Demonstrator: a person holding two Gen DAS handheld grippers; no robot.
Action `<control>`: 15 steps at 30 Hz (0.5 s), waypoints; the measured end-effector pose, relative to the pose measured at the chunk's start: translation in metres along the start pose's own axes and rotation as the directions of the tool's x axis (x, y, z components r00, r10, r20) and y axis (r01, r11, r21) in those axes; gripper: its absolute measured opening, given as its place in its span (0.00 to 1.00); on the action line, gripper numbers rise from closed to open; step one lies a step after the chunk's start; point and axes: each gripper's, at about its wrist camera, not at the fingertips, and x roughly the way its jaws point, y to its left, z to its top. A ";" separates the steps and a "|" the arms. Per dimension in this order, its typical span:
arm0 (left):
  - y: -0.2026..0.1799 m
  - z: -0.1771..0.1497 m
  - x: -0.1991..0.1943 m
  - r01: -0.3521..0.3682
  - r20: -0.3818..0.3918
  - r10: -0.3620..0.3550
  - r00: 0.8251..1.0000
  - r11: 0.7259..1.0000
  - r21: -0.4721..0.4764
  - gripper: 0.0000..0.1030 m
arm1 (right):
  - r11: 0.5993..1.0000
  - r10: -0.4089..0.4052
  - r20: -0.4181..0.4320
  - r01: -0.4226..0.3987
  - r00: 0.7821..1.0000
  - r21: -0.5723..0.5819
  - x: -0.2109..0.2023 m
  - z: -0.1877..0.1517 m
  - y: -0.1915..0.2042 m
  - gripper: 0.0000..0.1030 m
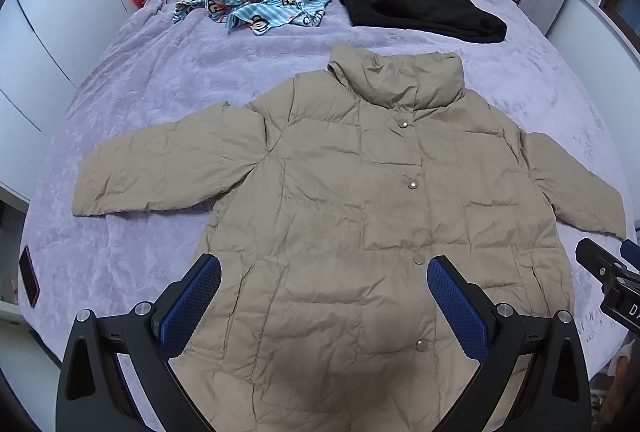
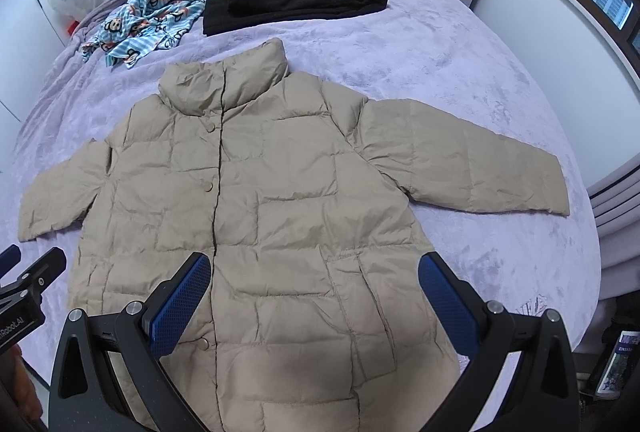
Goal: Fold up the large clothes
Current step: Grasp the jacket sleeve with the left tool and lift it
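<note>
Jacket (image 1: 340, 216) hem behind left gripper (image 1: 324, 284)

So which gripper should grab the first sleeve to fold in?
Either, probably: both are open above the hem. The left gripper is likelier for the left sleeve, the right gripper for the other.

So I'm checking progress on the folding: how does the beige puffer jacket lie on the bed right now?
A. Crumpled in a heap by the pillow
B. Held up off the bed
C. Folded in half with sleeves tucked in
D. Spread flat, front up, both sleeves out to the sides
D: the beige puffer jacket lies flat on the bed, snaps showing and both sleeves spread, with the open left hand-held gripper and right hand-held gripper over its hem.
</note>
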 end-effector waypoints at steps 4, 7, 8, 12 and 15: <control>0.013 -0.002 0.010 0.023 -0.014 -0.023 1.000 1.000 0.020 1.00 | 1.000 -0.011 -0.026 0.012 1.000 0.024 0.002 -0.008 0.011 1.00; 0.025 -0.004 0.021 0.048 -0.037 -0.047 0.998 0.998 0.042 1.00 | 0.999 -0.011 -0.049 0.012 0.999 0.034 0.009 -0.014 0.022 1.00; 0.031 -0.005 0.026 0.056 -0.043 -0.054 0.998 0.997 0.048 1.00 | 0.999 -0.005 -0.061 0.008 0.998 0.046 0.012 -0.016 0.026 1.00; 0.061 -0.010 0.046 0.062 -0.073 -0.059 0.996 0.997 0.043 1.00 | 0.995 0.025 -0.095 -0.016 0.995 0.093 0.023 -0.024 0.045 1.00; 0.095 -0.015 0.065 0.092 -0.110 -0.092 0.990 0.996 -0.008 1.00 | 0.994 0.064 -0.107 -0.054 0.992 0.096 0.031 -0.028 0.068 1.00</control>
